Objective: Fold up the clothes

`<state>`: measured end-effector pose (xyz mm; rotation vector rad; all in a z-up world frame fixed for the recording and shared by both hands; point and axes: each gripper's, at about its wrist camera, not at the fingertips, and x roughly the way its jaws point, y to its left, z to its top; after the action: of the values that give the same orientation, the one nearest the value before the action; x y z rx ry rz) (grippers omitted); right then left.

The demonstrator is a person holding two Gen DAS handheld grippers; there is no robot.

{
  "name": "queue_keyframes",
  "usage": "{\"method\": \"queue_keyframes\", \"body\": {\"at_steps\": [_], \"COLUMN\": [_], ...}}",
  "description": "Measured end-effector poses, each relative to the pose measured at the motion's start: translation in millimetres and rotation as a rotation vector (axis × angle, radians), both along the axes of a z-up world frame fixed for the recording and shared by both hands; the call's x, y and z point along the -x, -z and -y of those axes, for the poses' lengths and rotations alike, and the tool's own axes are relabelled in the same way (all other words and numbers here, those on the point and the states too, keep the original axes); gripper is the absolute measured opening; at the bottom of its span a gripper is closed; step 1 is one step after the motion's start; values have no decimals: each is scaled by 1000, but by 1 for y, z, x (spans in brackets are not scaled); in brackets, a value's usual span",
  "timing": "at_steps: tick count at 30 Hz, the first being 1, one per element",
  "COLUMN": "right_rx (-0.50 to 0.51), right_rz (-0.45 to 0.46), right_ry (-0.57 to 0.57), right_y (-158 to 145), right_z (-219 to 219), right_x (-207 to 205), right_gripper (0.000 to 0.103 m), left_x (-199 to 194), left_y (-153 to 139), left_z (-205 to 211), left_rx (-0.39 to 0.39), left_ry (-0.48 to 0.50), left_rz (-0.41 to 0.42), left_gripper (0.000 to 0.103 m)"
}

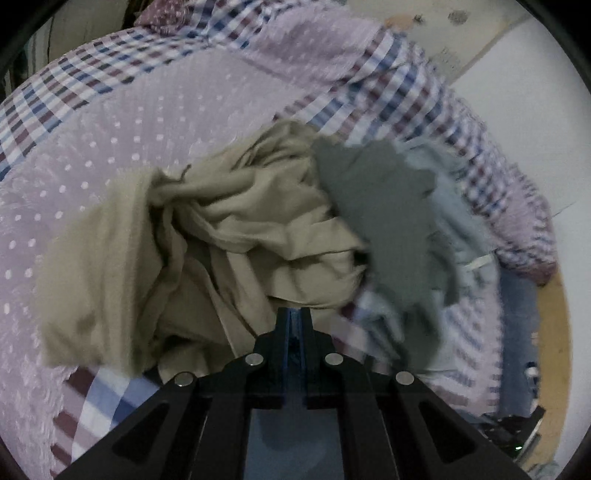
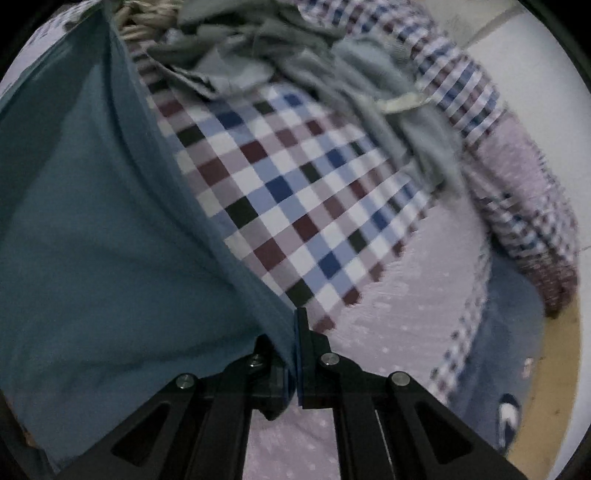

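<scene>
Your right claw [image 2: 297,332] is clenching an edge of the teal cloth [image 2: 92,229]. The cloth is pinched between its jaws and is spreading up and to the left, filling the left half of the right wrist view. It is hanging in front of the bed [image 2: 399,306], covering part of the checked band [image 2: 295,192] of the bedcover.

Your left claw [image 1: 294,314] is clenched too, jaws pressed together. A thin strip of dark blue is showing between them, but you cannot tell from this view whether that is fabric or the pads. The tips are pointing down at the beige garment [image 1: 207,236], which is lying crumpled on the dotted lilac part of the bedcover [image 1: 147,122]. Whether the tips are touching the beige garment is not clear.

Just beside the beige garment, to its right, a grey garment [image 1: 380,206] is lying in a heap, and a pale blue garment [image 1: 454,221] is lying against that, nearer the edge of the bed. In the right wrist view the same grey and pale blue pile [image 2: 332,74] is sitting at the top, beyond the checked band, with a woven basket [image 2: 147,18] partly showing behind it.

Both views are blurring at the edges. At the far right, past the bed's edge, a jeans leg [image 1: 517,332] and the wooden floor [image 1: 554,332] are showing.
</scene>
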<state>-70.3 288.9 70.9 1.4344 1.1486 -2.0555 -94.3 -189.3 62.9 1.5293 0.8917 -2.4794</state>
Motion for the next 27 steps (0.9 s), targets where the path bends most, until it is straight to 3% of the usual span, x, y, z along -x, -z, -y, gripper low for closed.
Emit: {"method": "queue_keyframes", "body": {"at_steps": [5,10,12,15,17,20,23,27], "right_rx": [-9,47,74,159,303,486,646,776], "right_rz": [85,1,-66,-142,-166,-186,-184,-145], "right_ry": [40,191,283,449,560,658,716,739], "right_y": [44,48,39,17,-4,-28,-39,-36], "right_z": [-1,-21,-37,-70,-98,-126,-145,-149], "right_x": [26,39,38,31,11,-28,-87,-170], "right_gripper": [0,17,41,48,49,52,54,54], "left_x": [11,5,-5,-35,-58,-97,-137,-199], "left_y": [28,22,14,-5,-19,-32,-36,-29], "left_z": [0,9,18,36,50,68,70,48], "left_rx": [41,5,-21,-59,-87,-160,-239,-269], "left_ry": [-7,13,20,13,1,-27,-30,32], "left_rz": [30,12,-2,-72,-124,-209,-260,-259], "left_gripper": [4,9,28,52,72,81,84,84]}}
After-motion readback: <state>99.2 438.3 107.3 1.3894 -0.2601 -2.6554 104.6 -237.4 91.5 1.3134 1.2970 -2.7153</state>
